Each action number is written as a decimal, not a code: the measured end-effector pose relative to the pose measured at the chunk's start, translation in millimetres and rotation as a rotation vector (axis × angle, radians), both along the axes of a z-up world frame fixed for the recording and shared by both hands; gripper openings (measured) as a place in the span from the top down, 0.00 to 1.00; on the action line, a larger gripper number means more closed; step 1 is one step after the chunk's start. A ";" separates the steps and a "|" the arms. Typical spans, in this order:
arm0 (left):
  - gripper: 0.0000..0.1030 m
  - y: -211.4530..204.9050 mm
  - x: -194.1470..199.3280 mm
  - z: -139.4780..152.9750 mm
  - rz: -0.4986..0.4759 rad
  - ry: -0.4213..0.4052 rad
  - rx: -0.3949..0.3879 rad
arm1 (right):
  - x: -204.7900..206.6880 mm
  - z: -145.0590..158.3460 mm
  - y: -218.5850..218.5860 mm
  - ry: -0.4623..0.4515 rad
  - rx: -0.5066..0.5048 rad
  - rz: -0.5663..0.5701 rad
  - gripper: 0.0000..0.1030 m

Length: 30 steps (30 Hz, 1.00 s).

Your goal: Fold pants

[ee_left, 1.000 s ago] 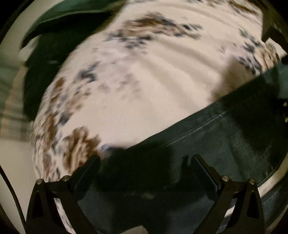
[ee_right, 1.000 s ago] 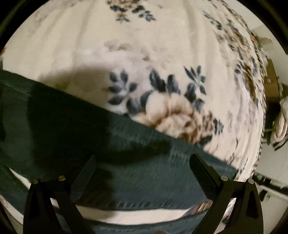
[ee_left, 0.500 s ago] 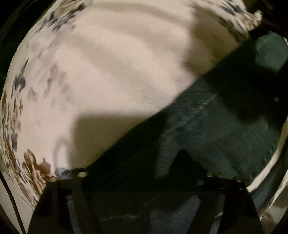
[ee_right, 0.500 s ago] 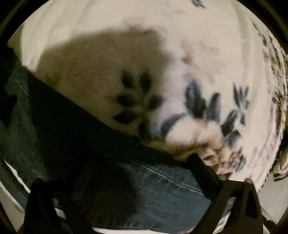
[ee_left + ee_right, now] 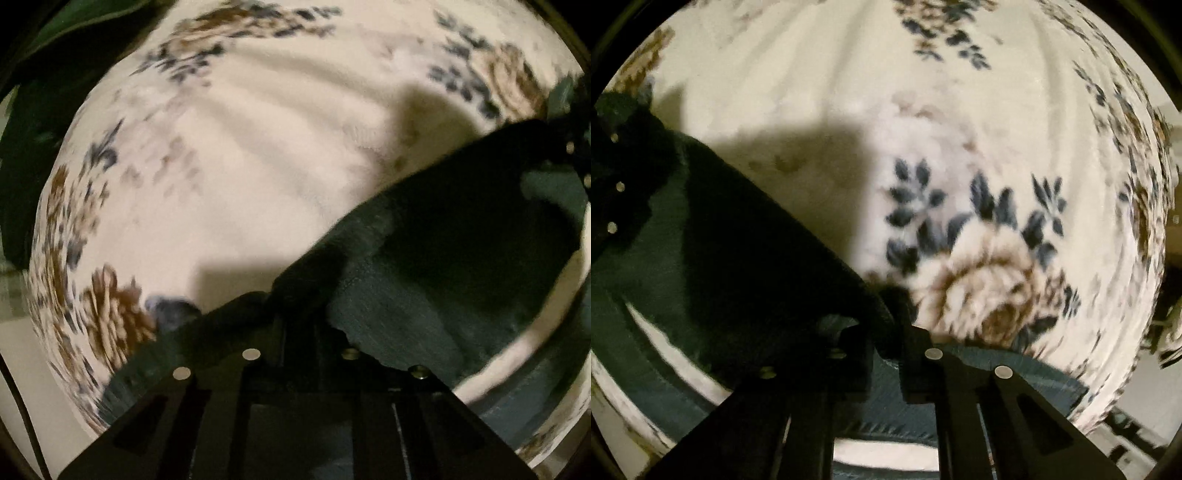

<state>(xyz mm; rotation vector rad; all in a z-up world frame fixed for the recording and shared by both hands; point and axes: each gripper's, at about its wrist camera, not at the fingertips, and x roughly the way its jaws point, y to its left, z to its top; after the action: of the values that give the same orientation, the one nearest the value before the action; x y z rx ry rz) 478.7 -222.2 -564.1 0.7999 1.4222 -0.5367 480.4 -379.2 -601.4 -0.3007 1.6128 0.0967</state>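
Cream floral bedding [image 5: 229, 177] forms the work surface and fills most of both wrist views; its brown-and-blue flower print is visible around the garment. Dark green pants [image 5: 424, 280] lie across this bedding as a long band, with one edge raised off the surface and stretched between the two tools, while a lower layer of the same fabric rests flat beneath, a strip of bedding showing between them. Left gripper [image 5: 301, 332]: jaws drawn together, clamped on the raised fabric edge. Right gripper [image 5: 886, 332]: jaws narrow, pinching a bunched fold of the pants [image 5: 731, 258] at the tips. Assessment: a fold appears to be in progress, with the lifted edge not yet laid down. Remaining work, as judged, is placing this layer flat, aligning edges, and any further folds.
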 end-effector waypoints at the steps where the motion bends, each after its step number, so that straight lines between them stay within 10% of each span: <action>1: 0.92 8.0 -4.8 11.7 0.032 -0.006 -0.038 | -2.5 1.9 -1.9 -0.012 0.015 -0.010 0.90; 11: 0.92 65.9 -130.8 87.2 0.271 0.044 -0.323 | -144.2 80.2 48.0 -0.112 0.184 -0.106 0.91; 20: 0.89 93.3 -224.7 24.8 0.473 0.203 -0.270 | -289.0 -2.5 77.6 0.048 0.265 -0.300 0.89; 25: 0.82 116.4 -226.5 48.6 0.715 0.217 -0.377 | -293.2 -5.6 70.7 0.028 0.294 -0.437 0.83; 28: 0.47 131.9 -233.0 80.9 0.789 0.130 -0.452 | -300.5 10.0 60.6 0.008 0.433 -0.532 0.48; 30: 0.23 143.2 -232.1 98.9 0.839 0.085 -0.497 | -307.1 20.3 56.8 -0.006 0.502 -0.574 0.04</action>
<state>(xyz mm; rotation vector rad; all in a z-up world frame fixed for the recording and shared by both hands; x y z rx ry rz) 246.6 -79.0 -465.2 -0.2357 1.4647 -0.2412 173.3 -322.4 -581.1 0.5476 1.5540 0.0557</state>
